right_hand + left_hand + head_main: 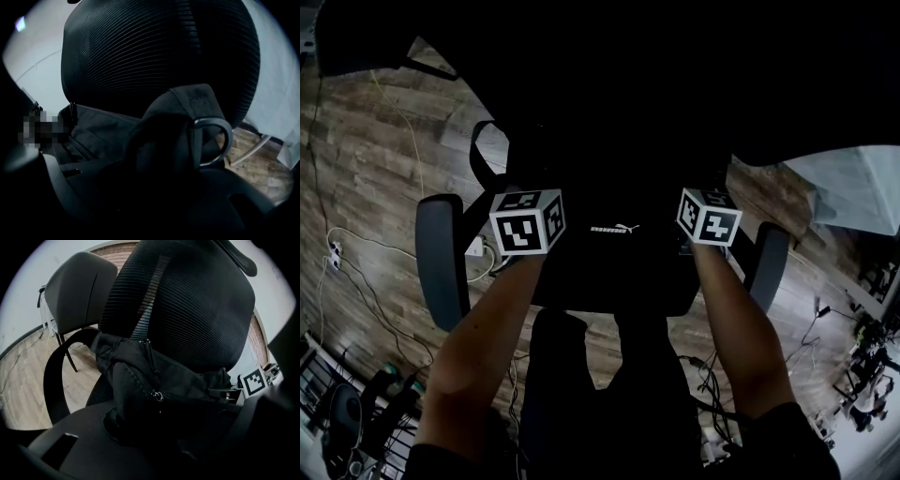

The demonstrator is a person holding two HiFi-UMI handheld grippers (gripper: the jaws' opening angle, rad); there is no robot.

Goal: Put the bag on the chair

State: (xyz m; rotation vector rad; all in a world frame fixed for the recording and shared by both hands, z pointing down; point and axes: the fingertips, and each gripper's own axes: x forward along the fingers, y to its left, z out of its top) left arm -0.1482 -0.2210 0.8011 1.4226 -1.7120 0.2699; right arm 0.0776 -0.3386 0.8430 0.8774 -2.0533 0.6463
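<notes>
Left claw (154,432) spread, bag (140,376) fabric between jaws. Right claw (154,187) spread, strap (187,108) with metal ring between jaws. Bag resting on chair (187,301) seat against backrest.

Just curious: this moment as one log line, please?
black Puma bag: on office chair seat | left claw: open, around bag | right claw: open, around strap

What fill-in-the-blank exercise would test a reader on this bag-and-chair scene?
The black bag lies on the ___ of the chair.
Behind the bag rises the chair's ribbed ___.
In the right gripper view, a metal ___ hangs from the bag's strap.
The floor shows ___ planks.
Missing: seat; backrest; ring; wooden.
</notes>
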